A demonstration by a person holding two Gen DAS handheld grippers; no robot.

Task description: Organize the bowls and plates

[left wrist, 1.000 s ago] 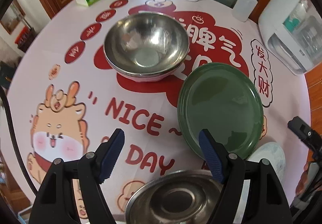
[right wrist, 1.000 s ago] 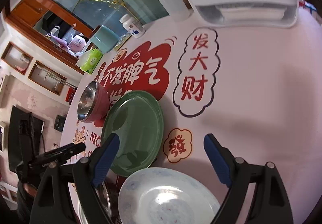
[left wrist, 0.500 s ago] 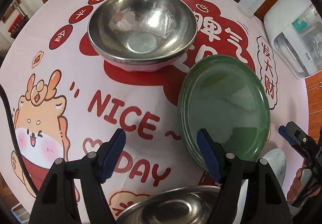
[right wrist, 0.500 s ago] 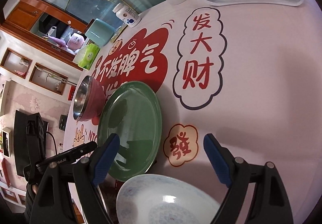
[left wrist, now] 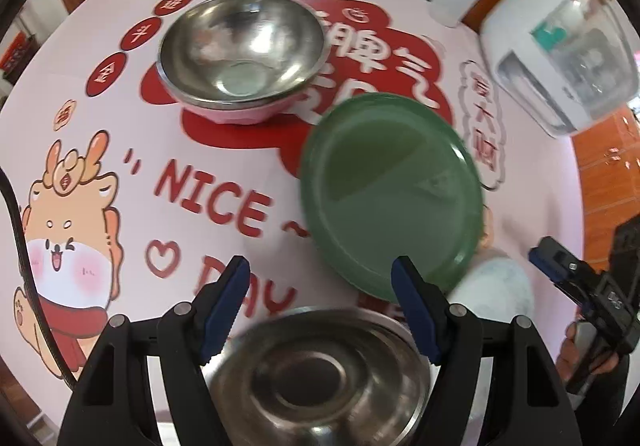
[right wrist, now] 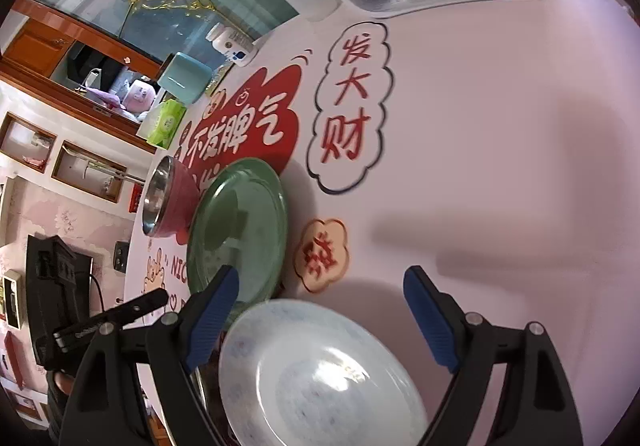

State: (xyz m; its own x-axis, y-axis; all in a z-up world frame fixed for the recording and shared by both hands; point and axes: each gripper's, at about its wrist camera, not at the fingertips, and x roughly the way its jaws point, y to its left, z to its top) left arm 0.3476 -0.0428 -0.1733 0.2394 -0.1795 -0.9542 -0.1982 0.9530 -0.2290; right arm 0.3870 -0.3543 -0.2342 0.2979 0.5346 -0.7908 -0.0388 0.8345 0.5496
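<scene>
Over the last second both hands have shifted slightly, and the left wrist view now frames the steel dish (left wrist: 320,374) larger and closer between the left gripper (left wrist: 320,306), whose fingers (left wrist: 226,306) stand spread apart with nothing pressed between them; they narrowed a little a second ago and have held since. The dish sits at the near edge of the surface (left wrist: 224,165), just below the fingertips, and its blur suggests the hand is in motion. The right gripper (right wrist: 320,322) is likewise open and empty, its fingers (right wrist: 430,322) straddling the white plate (right wrist: 320,378), which lies at the near edge and touches or slightly overlaps the green plate (right wrist: 240,230) beyond it. In the left view the green plate (left wrist: 392,197) lies in the middle of the surface, with the pink-sided steel bowl (left wrist: 244,53) just behind it, their rims nearly touching. Nothing has been lifted or stacked: 2 plates, 1 bowl and 1 dish lie separately. I read this as the approach stage, each hand lining up on the nearest piece, so the sorting itself has hardly begun. A likely next move is a grip on the rim of the white plate or the steel dish; both rims look thin and smooth, so slipping is a fair risk.
</scene>
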